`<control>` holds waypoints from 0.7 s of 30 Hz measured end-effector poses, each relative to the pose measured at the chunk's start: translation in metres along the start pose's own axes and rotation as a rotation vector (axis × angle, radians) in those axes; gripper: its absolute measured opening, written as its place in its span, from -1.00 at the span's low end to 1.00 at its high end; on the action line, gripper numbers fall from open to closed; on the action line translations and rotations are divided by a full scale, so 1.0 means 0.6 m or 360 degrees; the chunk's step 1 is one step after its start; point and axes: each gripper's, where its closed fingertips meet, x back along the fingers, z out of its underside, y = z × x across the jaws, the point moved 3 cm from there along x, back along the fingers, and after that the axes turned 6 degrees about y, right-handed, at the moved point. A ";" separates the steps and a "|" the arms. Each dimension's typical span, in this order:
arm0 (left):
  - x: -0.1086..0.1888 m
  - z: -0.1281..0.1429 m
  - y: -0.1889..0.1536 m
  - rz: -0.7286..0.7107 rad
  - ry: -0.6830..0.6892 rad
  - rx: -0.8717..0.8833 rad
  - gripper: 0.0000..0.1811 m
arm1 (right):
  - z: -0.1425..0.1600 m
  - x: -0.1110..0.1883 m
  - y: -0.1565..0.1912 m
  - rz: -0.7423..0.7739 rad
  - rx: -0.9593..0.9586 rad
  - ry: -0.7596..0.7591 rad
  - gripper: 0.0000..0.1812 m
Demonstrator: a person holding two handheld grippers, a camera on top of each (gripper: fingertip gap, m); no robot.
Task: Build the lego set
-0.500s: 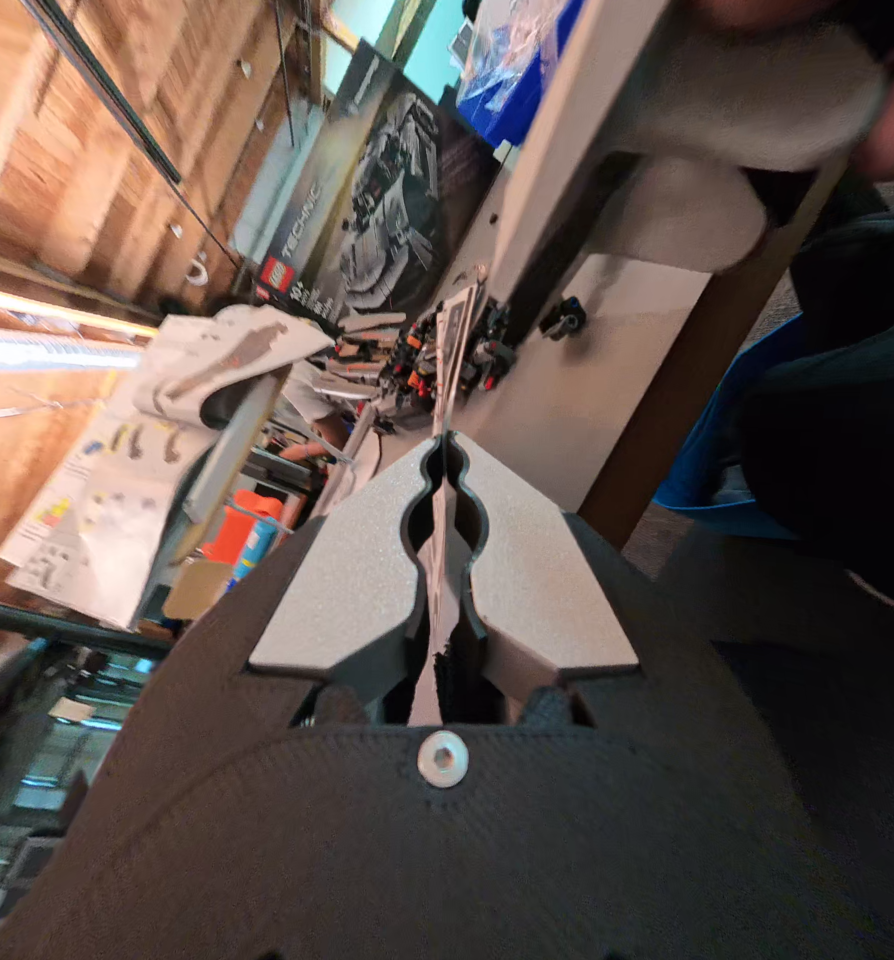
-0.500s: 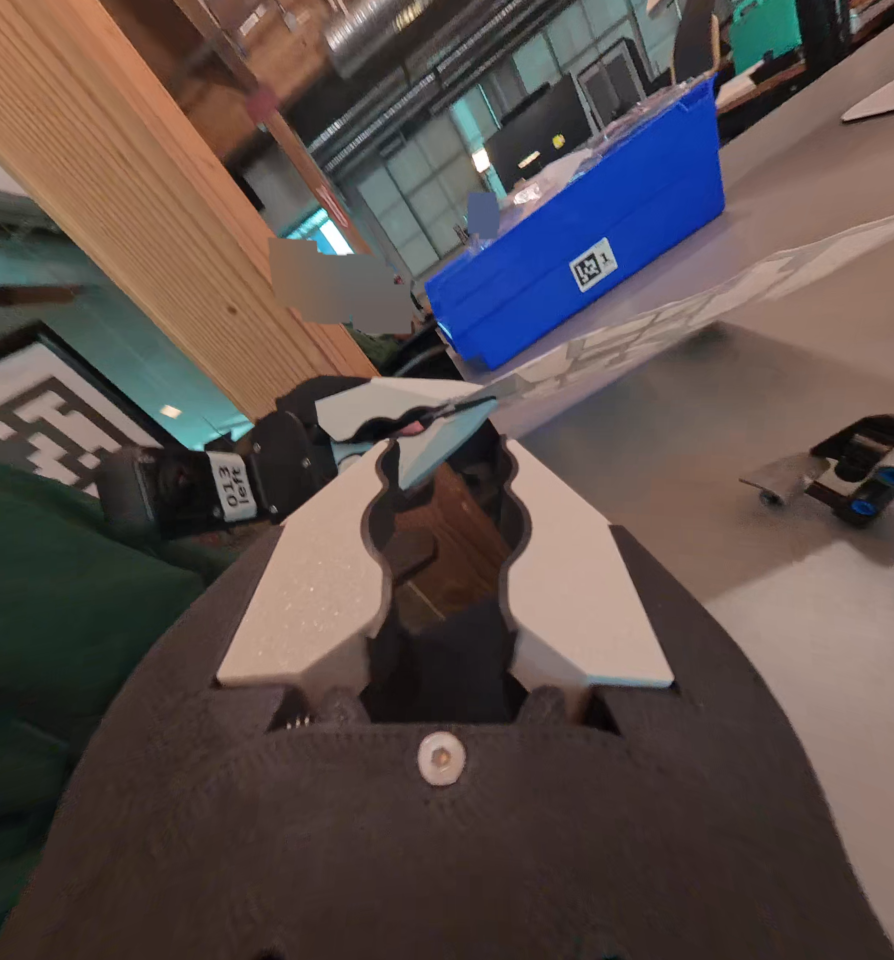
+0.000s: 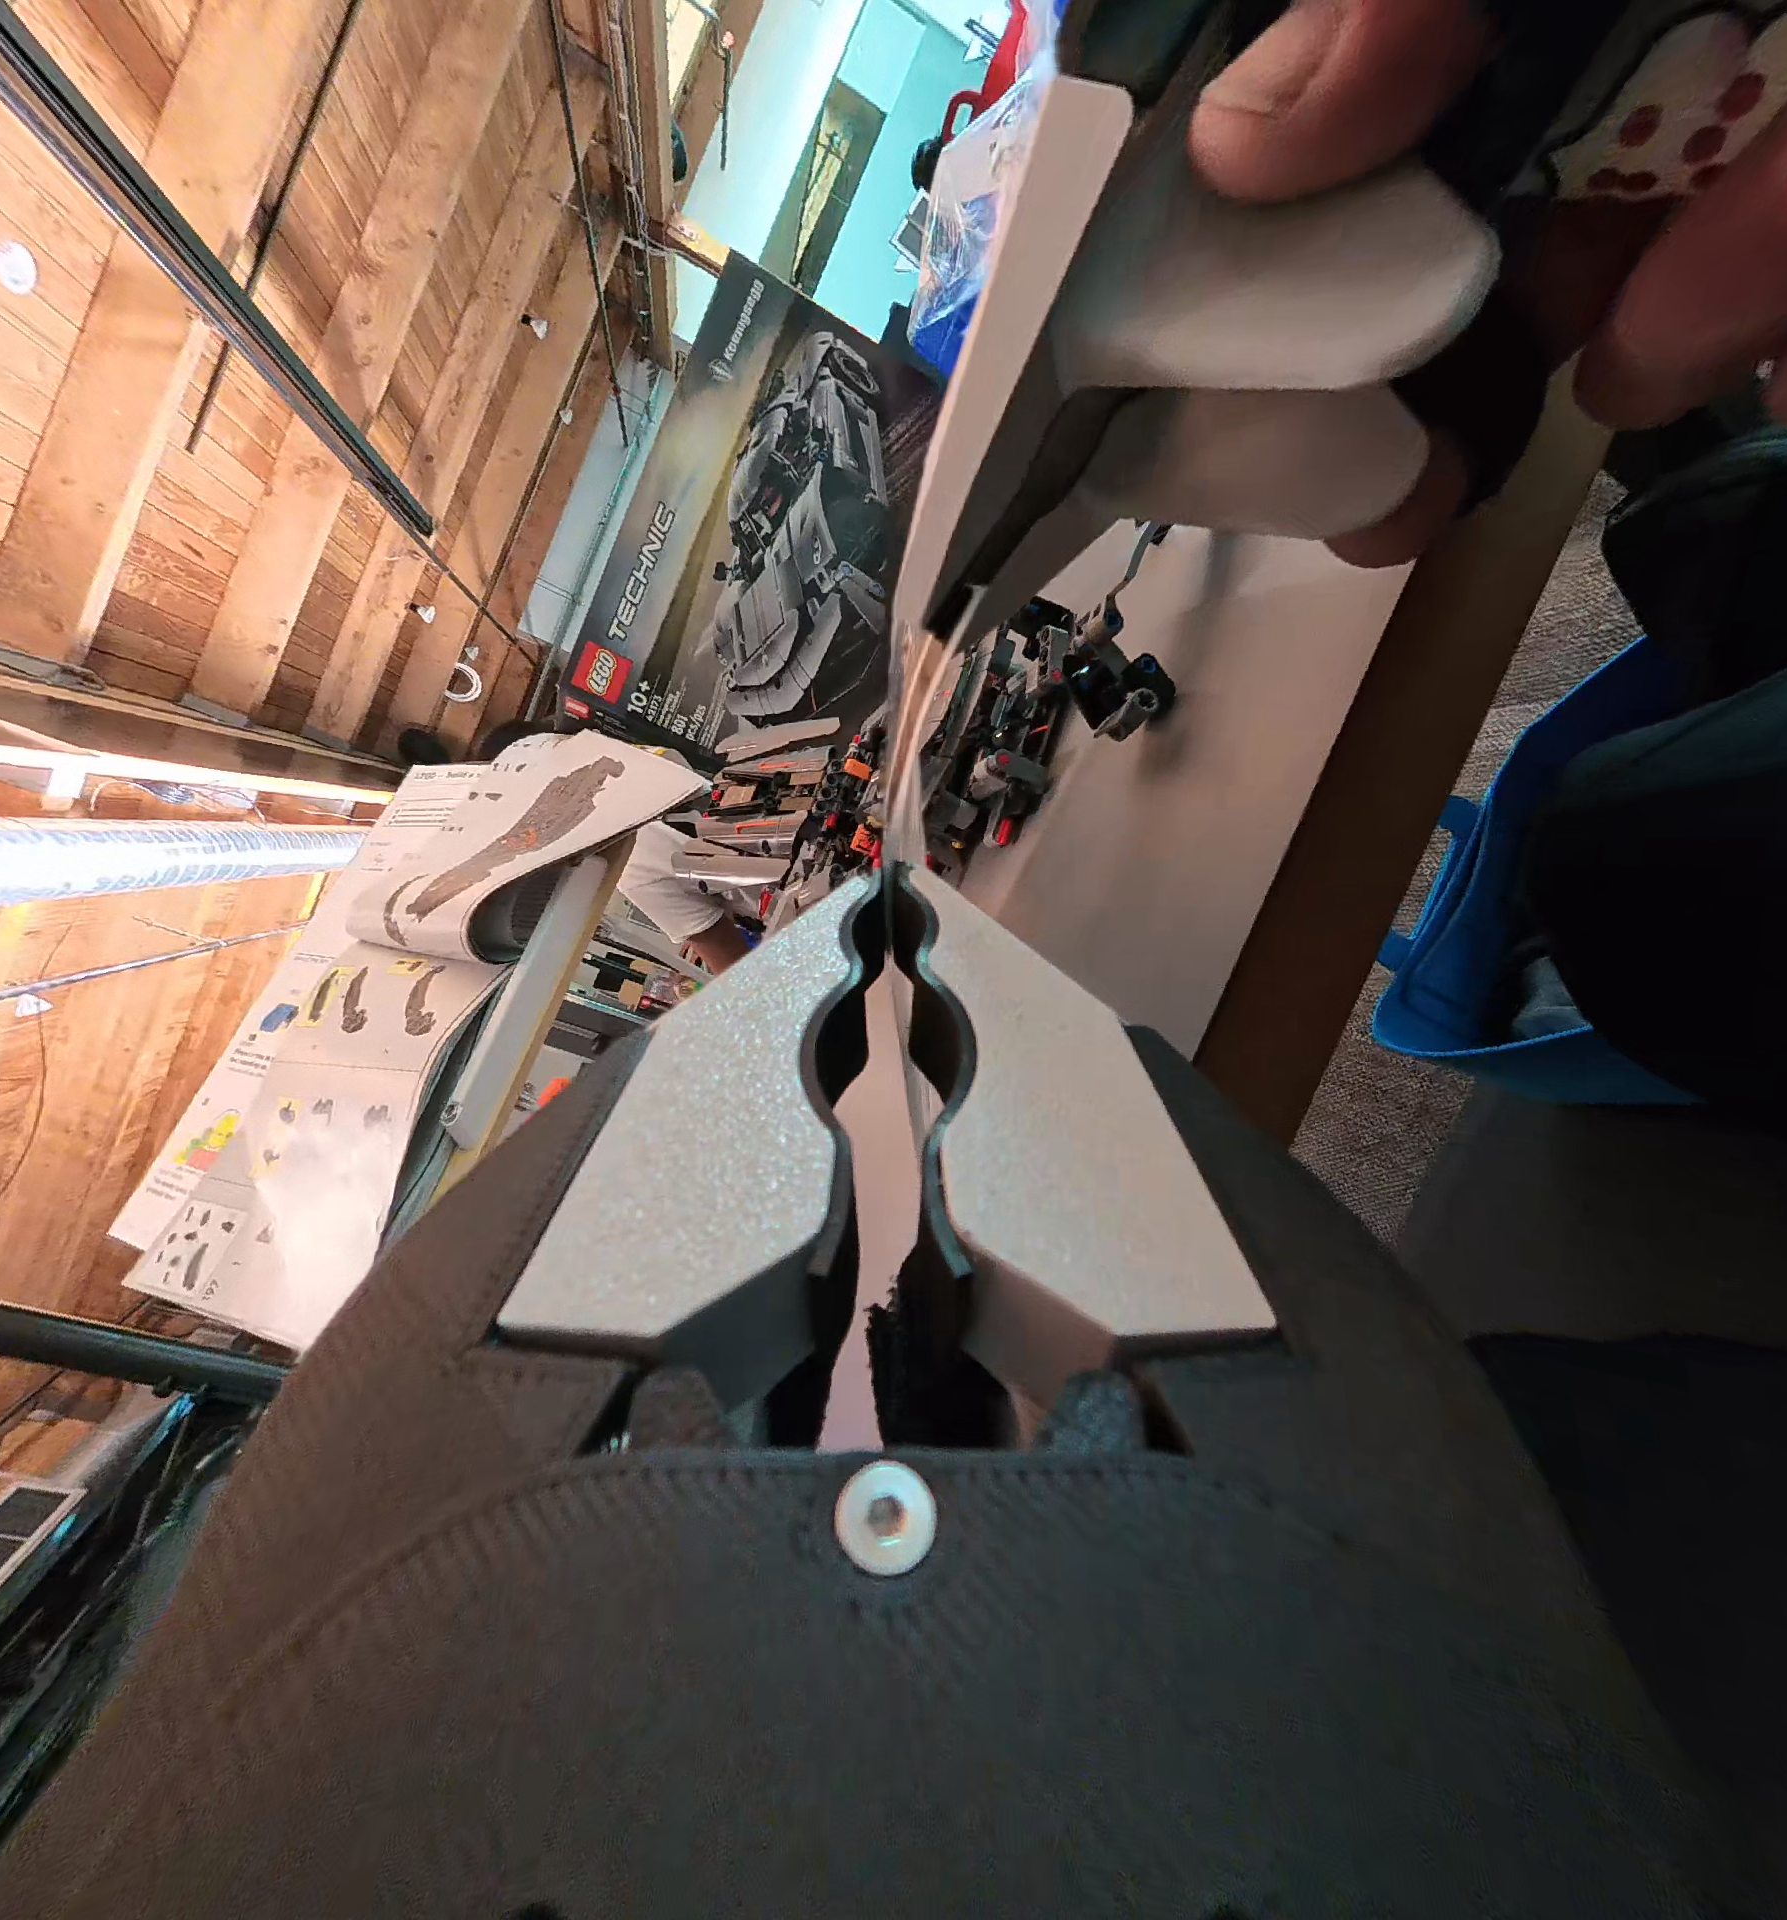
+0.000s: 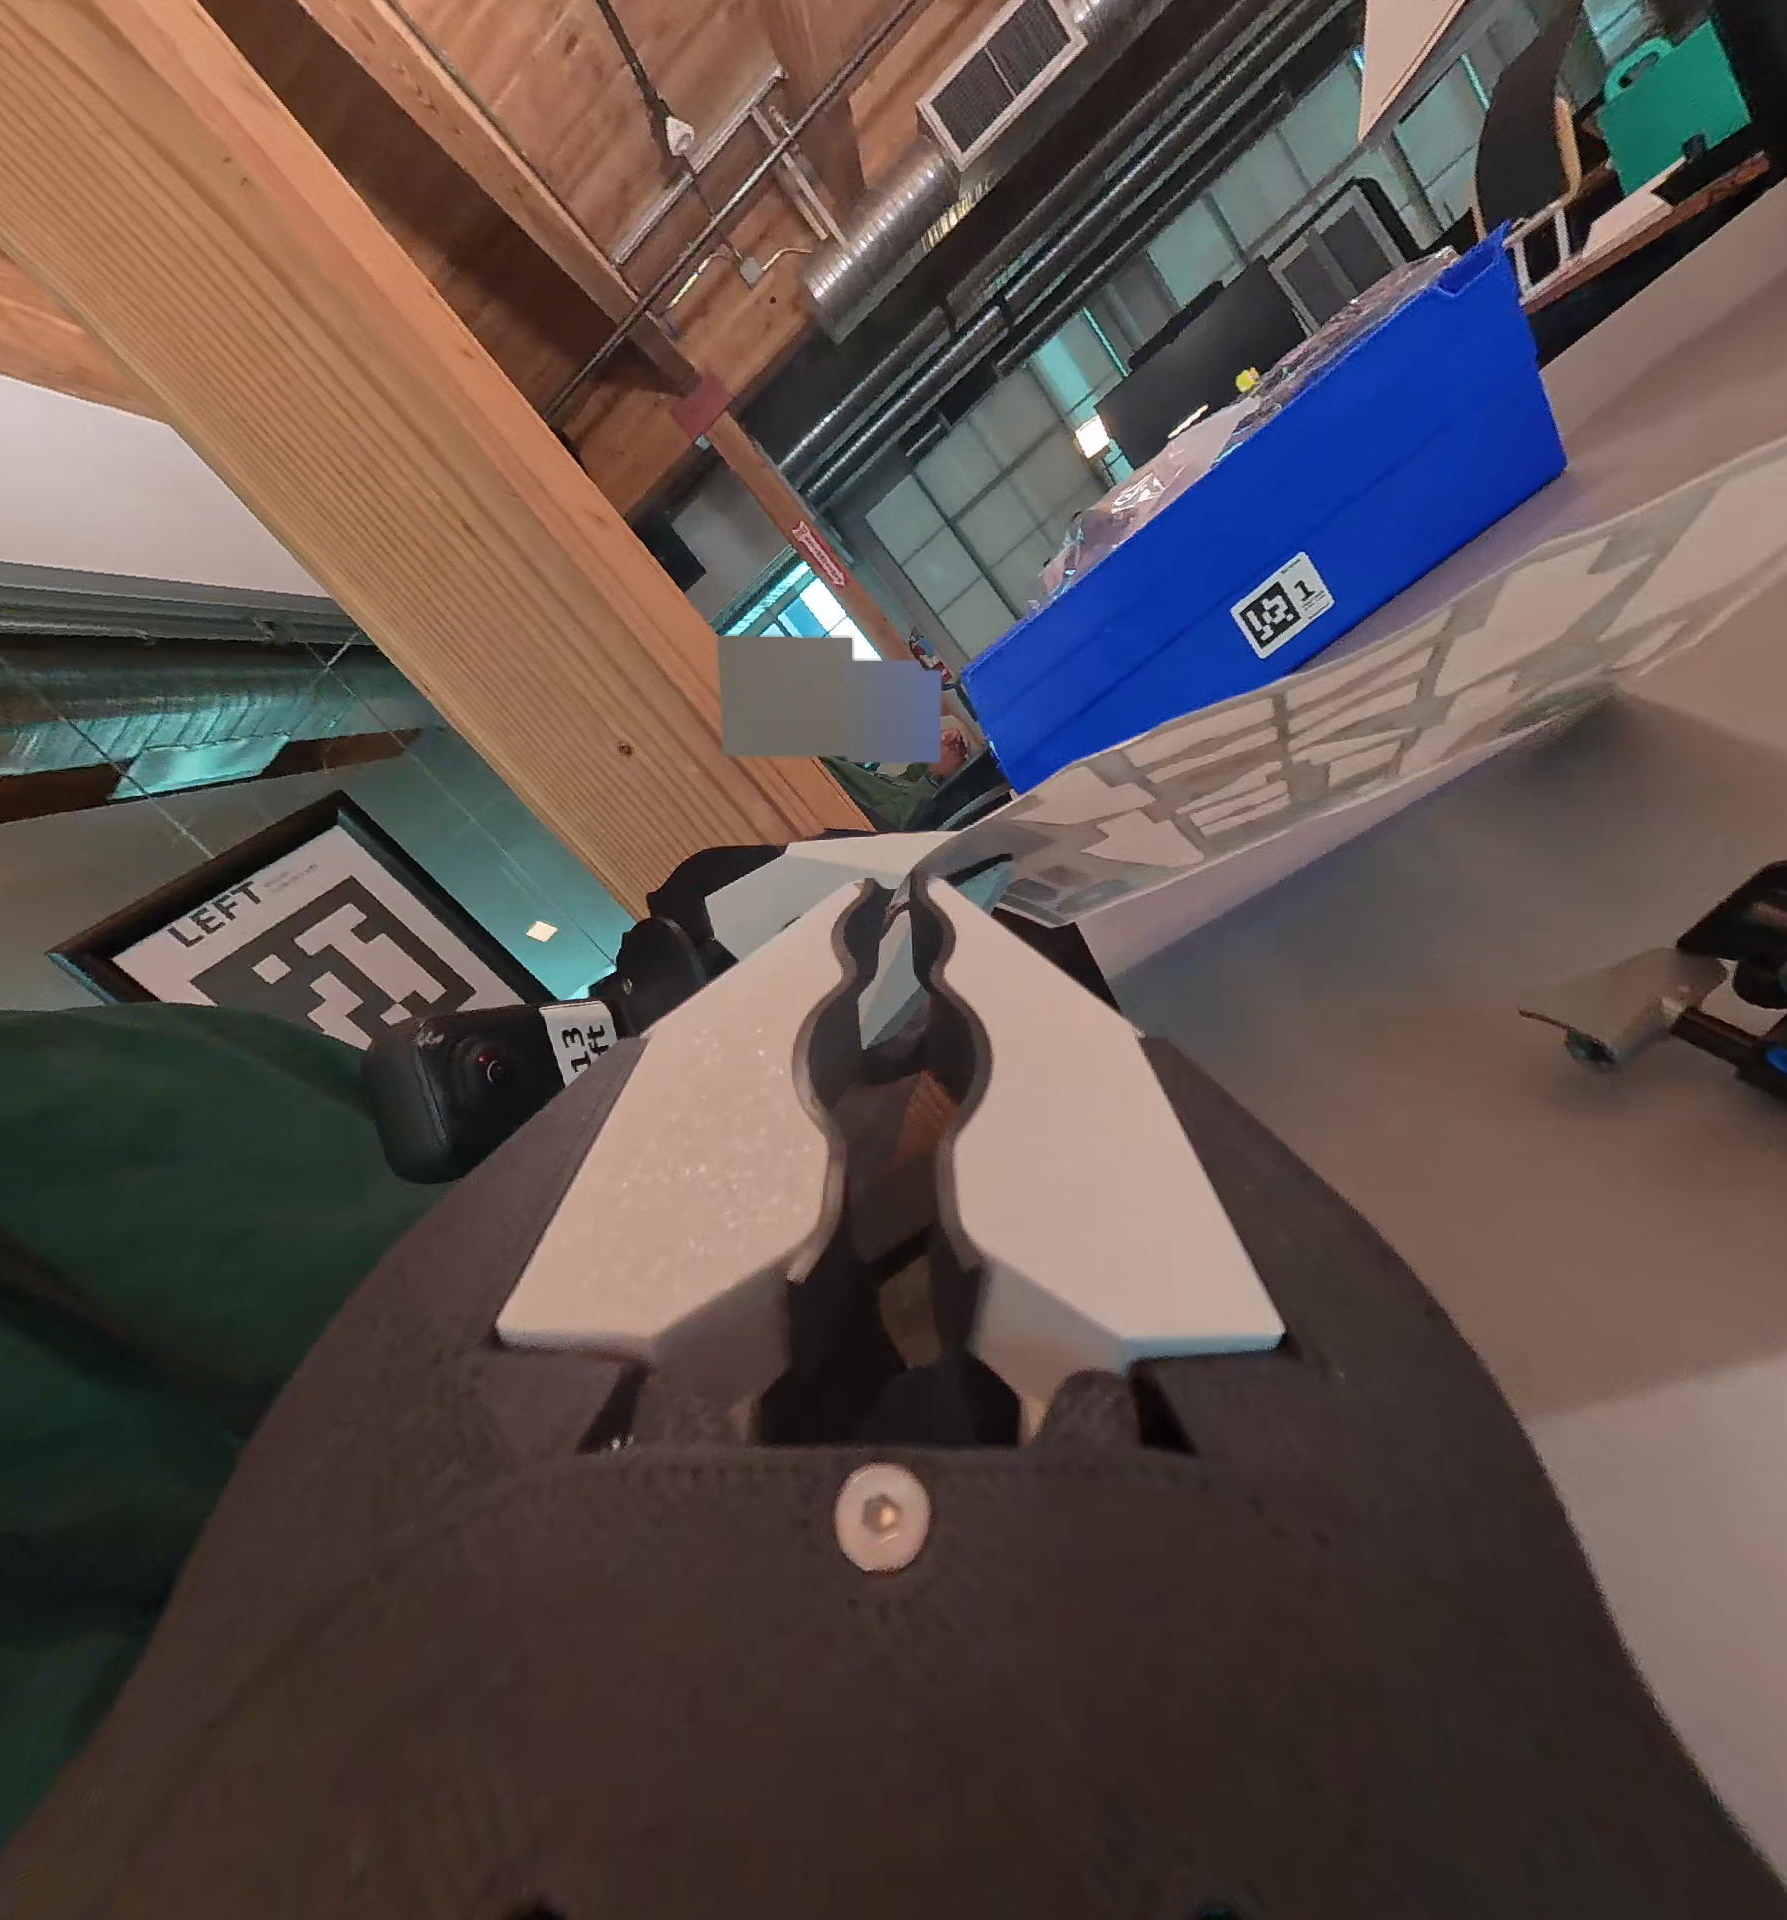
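Glossy and thin, a clear plastic sticker sheet [image 3: 908,748] is pinched edge-on at the tips of your left tongs [image 3: 887,883], whose pale fingers are clenched on it. To the left of them in that view, the open paper instruction booklet [image 3: 369,997] hangs over a stand, with the dark Lego box [image 3: 764,499] propped behind it. The half-built grey and black Lego car [image 3: 972,727] lies on the grey tabletop [image 3: 1180,831] just beyond the tips. Your right tongs [image 4: 901,896] are also clenched, gripping the same sheet at its near corner. Farther right sit the blue plastic bin [image 4: 1284,561] and a small grey and black Lego subassembly with blue pins [image 4: 1730,997], well apart from the sheet.
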 end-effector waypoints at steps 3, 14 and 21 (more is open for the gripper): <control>0.001 -0.002 0.001 0.0005 -0.0005 0.0019 -1.00 | 0.001 0.000 0.003 -0.0043 0.0002 -0.0009 -0.94; -0.002 -0.008 0.007 0.0018 -0.0025 0.0046 -1.00 | -0.003 0.004 0.008 -0.0087 0.0057 -0.0003 -1.00; -0.004 -0.011 -0.014 0.0210 -0.0076 0.0077 -1.00 | -0.005 0.007 0.008 -0.0055 0.0115 0.0028 -1.00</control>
